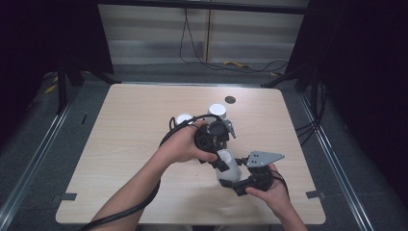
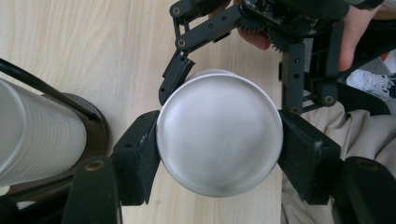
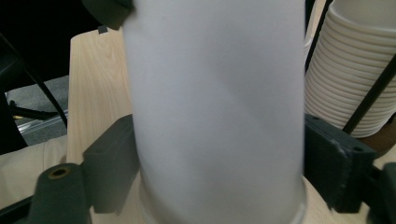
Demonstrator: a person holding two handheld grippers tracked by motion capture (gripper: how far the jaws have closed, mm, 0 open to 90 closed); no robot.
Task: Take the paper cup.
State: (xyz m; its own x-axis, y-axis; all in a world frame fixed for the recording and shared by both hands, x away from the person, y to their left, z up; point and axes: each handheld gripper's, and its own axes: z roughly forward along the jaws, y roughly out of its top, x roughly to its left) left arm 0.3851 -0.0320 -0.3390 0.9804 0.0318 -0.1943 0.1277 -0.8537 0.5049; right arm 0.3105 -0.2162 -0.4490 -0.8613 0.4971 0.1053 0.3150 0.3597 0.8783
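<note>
the white cup (image 2: 219, 133) sits clamped between the left gripper's (image 2: 219, 154) fingers (image 2: 137, 156).

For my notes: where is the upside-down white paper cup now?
High view: the upside-down white paper cup stands near the table's front edge, held between both tools, before two white cup stacks.

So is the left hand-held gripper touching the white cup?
Touching. The left gripper view shows the left hand-held gripper with both jaws pressed against the cup sides.

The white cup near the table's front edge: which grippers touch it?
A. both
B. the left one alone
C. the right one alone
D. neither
A: the left gripper clamps the cup's top, and the right gripper's jaws press on its sides lower down.
</note>
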